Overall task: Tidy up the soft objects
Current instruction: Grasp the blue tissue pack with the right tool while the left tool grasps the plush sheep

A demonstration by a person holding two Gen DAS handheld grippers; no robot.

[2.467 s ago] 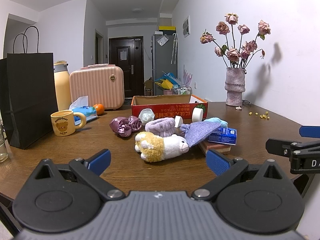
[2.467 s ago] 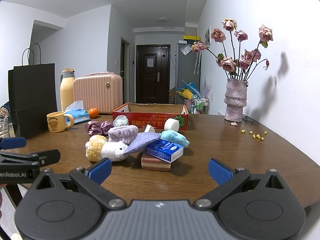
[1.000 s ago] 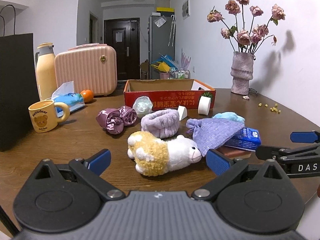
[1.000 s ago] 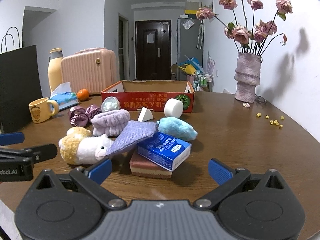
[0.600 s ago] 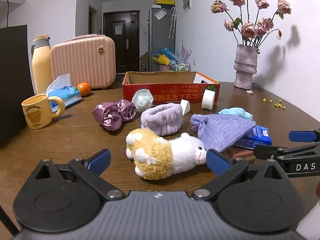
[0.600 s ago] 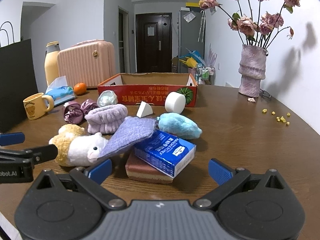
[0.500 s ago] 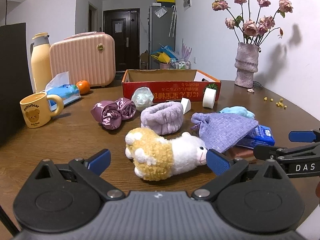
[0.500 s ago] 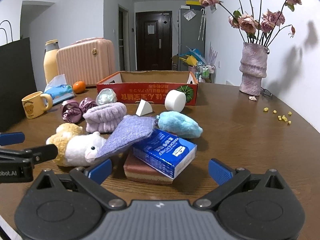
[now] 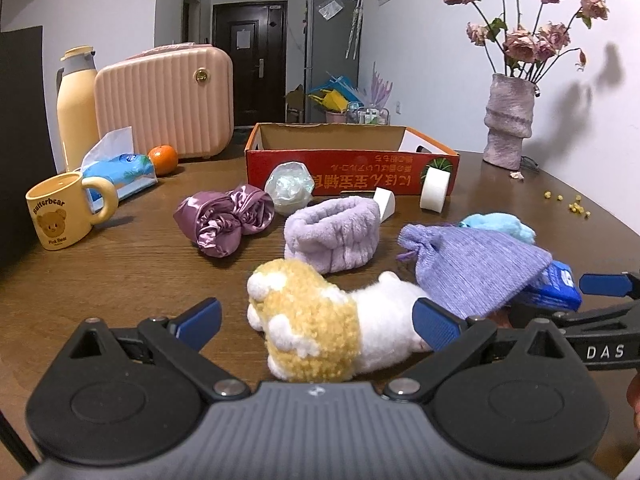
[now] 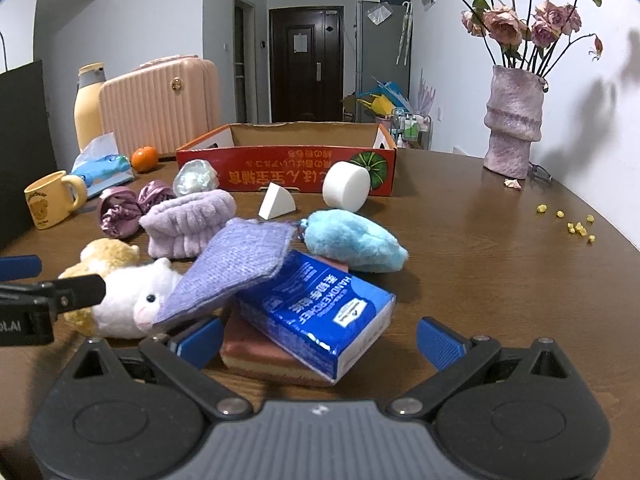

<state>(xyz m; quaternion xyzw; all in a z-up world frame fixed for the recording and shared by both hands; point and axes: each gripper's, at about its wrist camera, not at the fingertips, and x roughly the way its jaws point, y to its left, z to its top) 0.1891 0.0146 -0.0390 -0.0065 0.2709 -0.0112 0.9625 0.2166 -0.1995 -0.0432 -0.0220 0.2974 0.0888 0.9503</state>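
Each handheld gripper is built the same: a ribbed dark grey body at the bottom of the wrist view, flanked by two black housings with round recessed discs, from which black linkage arms joined by silver screws run forward to blue fingertip pads. On the left gripper [image 9: 316, 316] the pads [image 9: 199, 317] are ridged and set wide apart, and the same blue pads [image 10: 438, 347] are seen on the right gripper [image 10: 318, 344]. Beside the left gripper's right housing, the right gripper is seen side-on as a black bar with a blue tip and the white letters "DAS".
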